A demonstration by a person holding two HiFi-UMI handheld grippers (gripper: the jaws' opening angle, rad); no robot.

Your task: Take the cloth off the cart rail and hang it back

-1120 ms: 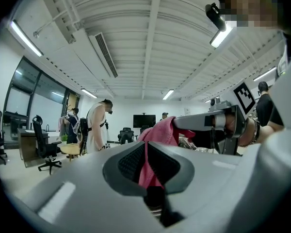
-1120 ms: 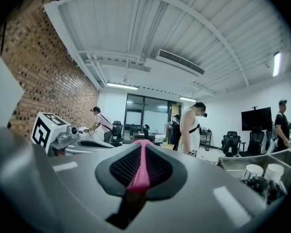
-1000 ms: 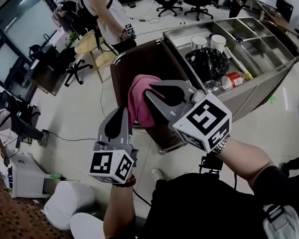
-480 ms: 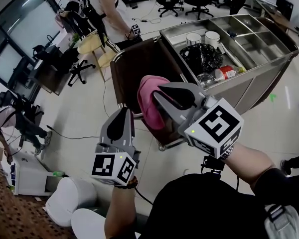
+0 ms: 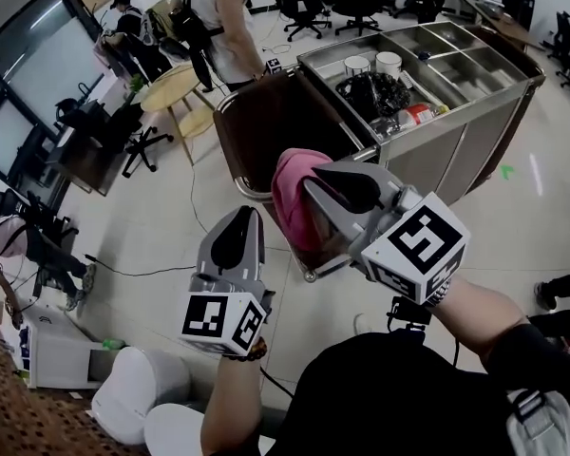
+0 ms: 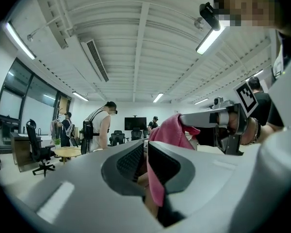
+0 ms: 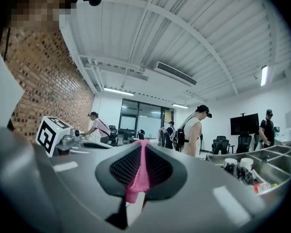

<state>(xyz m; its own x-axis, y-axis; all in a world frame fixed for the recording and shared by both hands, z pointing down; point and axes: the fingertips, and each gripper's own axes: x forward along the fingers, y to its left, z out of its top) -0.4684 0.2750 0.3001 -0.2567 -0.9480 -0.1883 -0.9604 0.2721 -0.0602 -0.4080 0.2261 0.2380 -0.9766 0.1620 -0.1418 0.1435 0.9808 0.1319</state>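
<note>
The pink cloth hangs in the air in front of the cart's brown end panel and its chrome rail, clear of both. My right gripper is shut on the cloth's top; in the right gripper view a pink fold sits pinched between the pads. My left gripper is just left of the cloth and a little lower. In the left gripper view the cloth runs down from the right gripper into my left jaws, which are closed on a pink strip.
The steel cart holds cups, a black bag and a bottle. A person in white stands by a round table beyond the cart. Office chairs stand at the back, and a white bin is at the lower left.
Both grippers have drawn back from the cart together with the cloth; the cart now sits further up in the head view. Both grips look unchanged.
</note>
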